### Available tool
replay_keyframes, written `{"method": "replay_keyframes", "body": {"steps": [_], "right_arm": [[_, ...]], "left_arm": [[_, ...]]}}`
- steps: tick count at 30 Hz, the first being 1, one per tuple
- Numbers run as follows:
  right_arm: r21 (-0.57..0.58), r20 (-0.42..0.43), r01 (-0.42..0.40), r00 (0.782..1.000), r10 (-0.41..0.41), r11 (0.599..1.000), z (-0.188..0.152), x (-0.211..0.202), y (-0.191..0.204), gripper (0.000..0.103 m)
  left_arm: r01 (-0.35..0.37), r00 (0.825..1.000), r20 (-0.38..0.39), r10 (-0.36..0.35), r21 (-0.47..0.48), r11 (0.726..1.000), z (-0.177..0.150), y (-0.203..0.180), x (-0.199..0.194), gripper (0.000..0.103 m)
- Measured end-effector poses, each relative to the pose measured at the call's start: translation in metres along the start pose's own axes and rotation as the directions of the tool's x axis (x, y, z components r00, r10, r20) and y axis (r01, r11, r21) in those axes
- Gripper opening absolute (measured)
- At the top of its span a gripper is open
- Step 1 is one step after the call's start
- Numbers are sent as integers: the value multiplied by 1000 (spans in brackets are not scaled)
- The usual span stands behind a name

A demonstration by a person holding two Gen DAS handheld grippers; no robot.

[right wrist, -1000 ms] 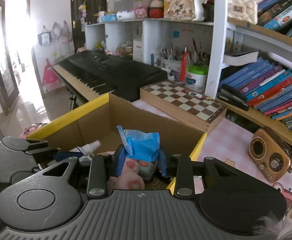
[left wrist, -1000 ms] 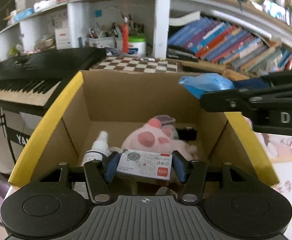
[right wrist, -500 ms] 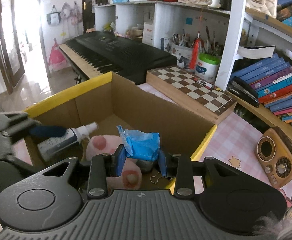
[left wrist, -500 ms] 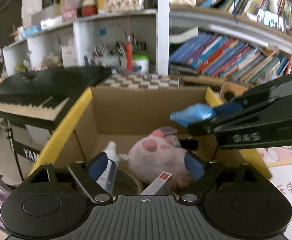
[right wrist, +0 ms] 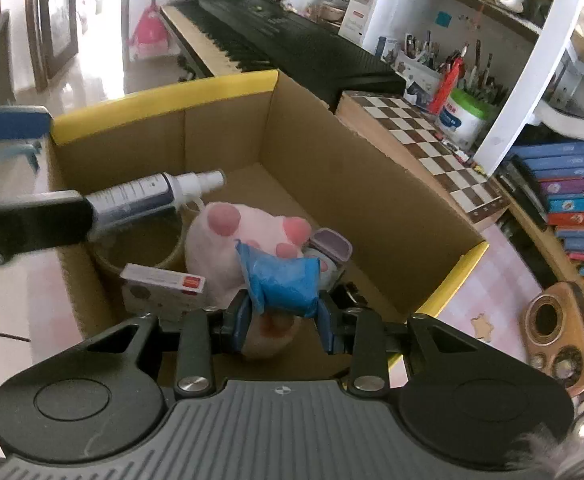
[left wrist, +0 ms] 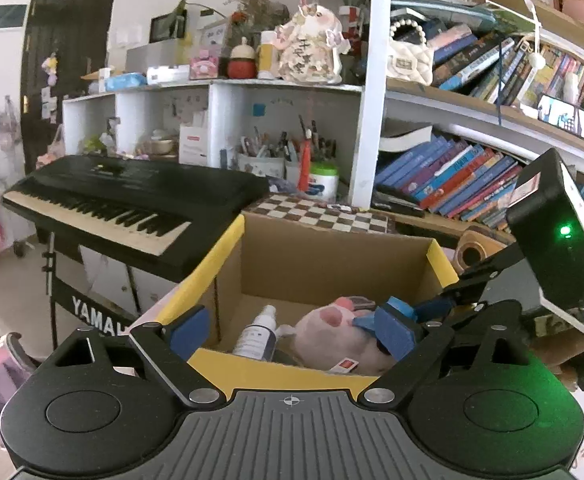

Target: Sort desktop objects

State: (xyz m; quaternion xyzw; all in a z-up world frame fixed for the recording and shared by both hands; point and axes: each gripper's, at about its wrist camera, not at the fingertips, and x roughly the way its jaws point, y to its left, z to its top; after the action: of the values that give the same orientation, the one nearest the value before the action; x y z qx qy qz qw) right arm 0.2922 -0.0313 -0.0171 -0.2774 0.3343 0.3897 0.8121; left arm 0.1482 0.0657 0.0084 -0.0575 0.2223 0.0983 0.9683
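A cardboard box with yellow rims [right wrist: 160,98] [left wrist: 280,372] holds a pink plush paw [right wrist: 228,240] [left wrist: 332,340], a white spray bottle [right wrist: 152,192] [left wrist: 258,332], a roll of tape [right wrist: 132,248] and a small white staple box [right wrist: 164,288] [left wrist: 344,365]. My right gripper [right wrist: 282,316] is shut on a blue tissue pack [right wrist: 282,284] and holds it inside the box, above the plush. My left gripper [left wrist: 292,330] is open and empty, above the box's near rim.
A black keyboard [left wrist: 124,196] stands left of the box. A chessboard [right wrist: 424,144] [left wrist: 320,212] lies behind it. Shelves with books [left wrist: 452,180] and pen pots [right wrist: 464,112] are beyond. A wooden radio [right wrist: 560,320] sits on the pink table at right.
My left gripper opened and let the staple box fall into the cardboard box, then rose and drew back. My right gripper moved lower into the box with the blue pack.
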Motion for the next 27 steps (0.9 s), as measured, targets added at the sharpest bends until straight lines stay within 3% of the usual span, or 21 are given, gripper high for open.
{"method": "replay_keyframes", "body": {"steps": [6, 8, 13, 18, 27], "right_arm": [[9, 0, 33, 999, -33, 999, 1, -1, 2, 42], [35, 29, 56, 998, -57, 998, -1, -9, 3, 48], [91, 78, 99, 991, -106, 991, -8, -29, 6, 50], [158, 146, 125, 978, -149, 979, -21, -58, 13, 59], [328, 156, 221, 946, -283, 918, -49, -104, 26, 59]], "left_arm": [[-9, 1000, 4, 9, 6, 1000, -4, 2, -11, 95], [-8, 1000, 5, 8, 3, 1000, -5, 5, -15, 96], [4, 1000, 8, -3, -3, 1000, -5, 10, -22, 96], [15, 1000, 10, -15, -4, 1000, -5, 11, -30, 96], [74, 997, 17, -75, 39, 996, -12, 9, -53, 97]]}}
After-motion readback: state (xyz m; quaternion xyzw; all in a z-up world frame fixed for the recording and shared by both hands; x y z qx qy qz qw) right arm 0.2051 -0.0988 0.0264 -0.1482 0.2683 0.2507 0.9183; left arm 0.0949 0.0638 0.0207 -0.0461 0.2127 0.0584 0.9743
